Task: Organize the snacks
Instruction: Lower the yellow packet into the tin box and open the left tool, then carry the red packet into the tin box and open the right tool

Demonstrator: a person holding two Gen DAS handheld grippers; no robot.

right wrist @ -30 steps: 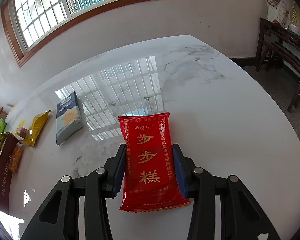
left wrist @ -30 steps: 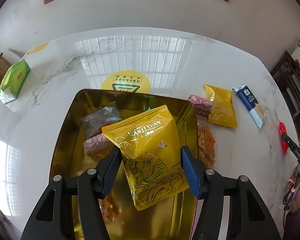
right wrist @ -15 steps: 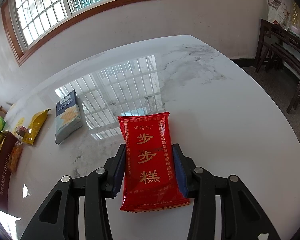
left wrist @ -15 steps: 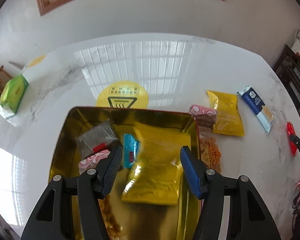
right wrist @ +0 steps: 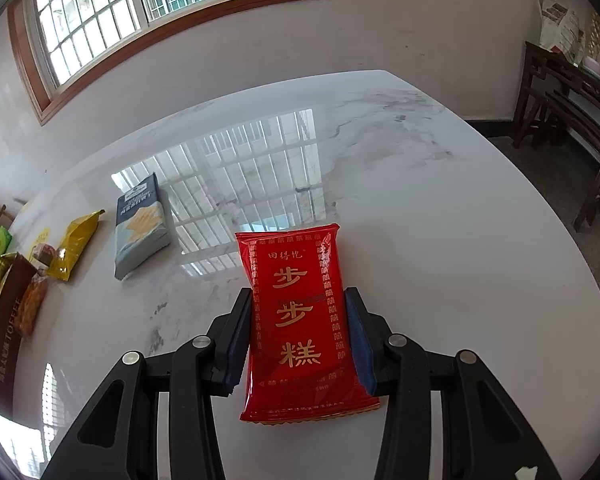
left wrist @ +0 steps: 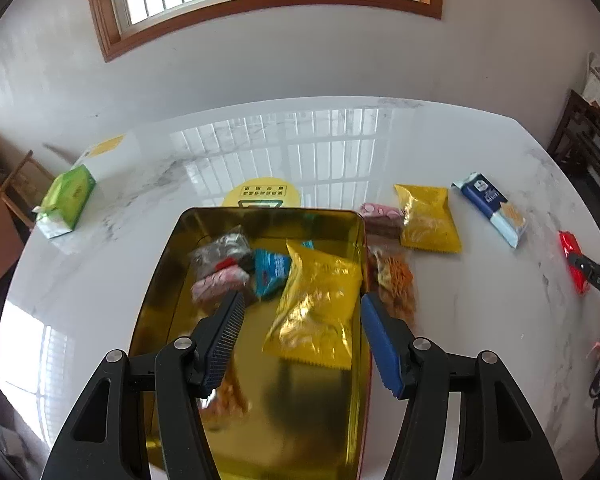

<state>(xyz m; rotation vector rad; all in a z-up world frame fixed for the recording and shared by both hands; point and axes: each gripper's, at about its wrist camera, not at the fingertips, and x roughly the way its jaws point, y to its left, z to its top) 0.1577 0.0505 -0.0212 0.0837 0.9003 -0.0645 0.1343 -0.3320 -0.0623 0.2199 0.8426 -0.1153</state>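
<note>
My left gripper (left wrist: 300, 312) is open and empty, raised above the gold tin (left wrist: 160, 280). A yellow snack packet (left wrist: 320, 304) lies in the tin beside a teal packet (left wrist: 270, 270), a pink one (left wrist: 216, 286) and a clear one (left wrist: 220, 250). My right gripper (right wrist: 296, 320) is shut on a red snack packet (right wrist: 300, 320) just above the white marble table (right wrist: 420, 220). The red packet also shows in the left wrist view (left wrist: 572, 252) at the far right.
On the table right of the tin lie an orange snack bag (left wrist: 394, 280), a pink packet (left wrist: 380, 218), a yellow packet (left wrist: 428, 220) and a blue-white packet (left wrist: 490, 208). A green box (left wrist: 66, 198) sits far left. A yellow sticker (left wrist: 262, 194) lies behind the tin.
My left gripper let go of the yellow packet, which dropped into the tin, and then rose and pulled back. The right gripper keeps hold of the red packet, barely moving.
</note>
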